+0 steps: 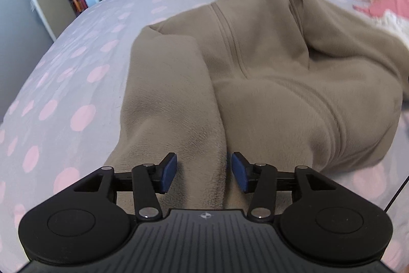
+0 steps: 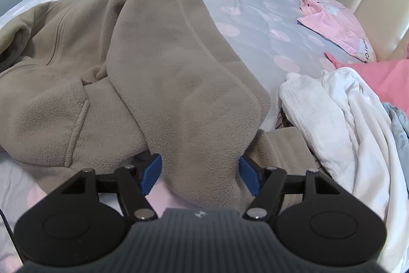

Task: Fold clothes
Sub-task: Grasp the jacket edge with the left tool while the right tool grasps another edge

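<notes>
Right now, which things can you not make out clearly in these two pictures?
- Beige fleece: its near hem, left wrist view, is hidden by the left hand-held gripper.
- Fleece flap's tip, right wrist view, is hidden behind the right hand-held gripper.
- White garment: cut off by the lower right edge.

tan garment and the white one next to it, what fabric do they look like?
Tan garment: looks like fleece, matte and fuzzy; the surface shows a short napped pile, with thick soft folds and stitched seams.
White garment: likely a thin woven cotton or muslin, matte; it lies in many fine crinkles and sharp creases. Exact fibre can't be told from the look.
</notes>
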Motion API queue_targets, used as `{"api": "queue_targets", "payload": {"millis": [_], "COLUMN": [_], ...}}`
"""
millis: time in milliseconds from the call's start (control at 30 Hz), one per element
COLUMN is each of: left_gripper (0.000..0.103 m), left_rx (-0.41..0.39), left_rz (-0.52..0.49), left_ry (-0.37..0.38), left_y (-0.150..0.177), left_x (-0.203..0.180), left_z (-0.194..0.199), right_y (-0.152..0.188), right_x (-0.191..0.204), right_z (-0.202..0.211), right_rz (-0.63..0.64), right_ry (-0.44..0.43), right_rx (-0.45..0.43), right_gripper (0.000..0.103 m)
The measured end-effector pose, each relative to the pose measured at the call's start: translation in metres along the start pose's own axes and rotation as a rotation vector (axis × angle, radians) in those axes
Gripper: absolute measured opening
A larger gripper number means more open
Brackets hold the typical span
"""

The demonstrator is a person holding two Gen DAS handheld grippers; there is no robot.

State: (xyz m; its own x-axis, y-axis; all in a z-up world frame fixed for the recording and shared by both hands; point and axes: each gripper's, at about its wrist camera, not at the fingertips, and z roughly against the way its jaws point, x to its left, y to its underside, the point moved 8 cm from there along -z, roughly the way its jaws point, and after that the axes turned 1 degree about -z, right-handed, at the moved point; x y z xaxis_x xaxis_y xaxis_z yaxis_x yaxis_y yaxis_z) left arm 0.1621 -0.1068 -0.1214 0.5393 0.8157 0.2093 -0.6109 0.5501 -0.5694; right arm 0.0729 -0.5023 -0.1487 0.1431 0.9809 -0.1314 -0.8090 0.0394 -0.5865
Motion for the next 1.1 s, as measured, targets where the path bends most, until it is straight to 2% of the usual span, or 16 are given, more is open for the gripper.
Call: {"api": "queue_targets", "payload": {"millis": [100,133,267,333,567,733,867,1033,1100], "left_gripper": [0.045,0.041,0.017,0.009,0.008,0.008,0.007,0.007,0.007], "left_rx": [0.012,0.013,0.006,-0.002,-0.063,-0.111,-0.120,-0.118,-0.119], "left_rz": [-0.030,-0.030,0.042,0.096,0.256,0.347,0.434,0.445,0.437], "left_ry": [-0.050,-0.050,-0.039,-0.038,-0.108,-0.186,-0.220,-0.232,-0.234], "left_y": [0.004,0.005,0.003,0.000,-0.012,-0.019,-0.017,-0.016,-0.016], "left_x": [0.002,0.003,0.019,0.034,0.098,0.145,0.175,0.178,0.176], "left_z": [-0.009,-0.011,-0.008,-0.005,0.018,0.033,0.033,0.030,0.030], "right_y": [0.000,-0.001,0.000,0.002,0.005,-0.005,-0.014,-0.017,-0.018], "right_x": [0.002,0.002,0.002,0.000,-0.002,-0.005,-0.023,-0.040,-0.036], "right_z": [-0.001,-0.001,-0.001,-0.002,-0.007,-0.006,-0.011,-0.032,-0.039], "right_rz": [0.004,0.005,0.019,0.012,0.010,0.039,-0.017,-0.156,-0.181], "right_ry": [-0.002,-0.003,0.001,-0.001,-0.012,0.026,0.048,0.002,-0.030], "right_rx": [0.002,0.002,0.002,0.004,0.013,-0.015,-0.021,-0.002,0.005], "right_gripper": [0.070,0.070,0.070,0.070,0.071,0.071,0.071,0.070,0.064]}}
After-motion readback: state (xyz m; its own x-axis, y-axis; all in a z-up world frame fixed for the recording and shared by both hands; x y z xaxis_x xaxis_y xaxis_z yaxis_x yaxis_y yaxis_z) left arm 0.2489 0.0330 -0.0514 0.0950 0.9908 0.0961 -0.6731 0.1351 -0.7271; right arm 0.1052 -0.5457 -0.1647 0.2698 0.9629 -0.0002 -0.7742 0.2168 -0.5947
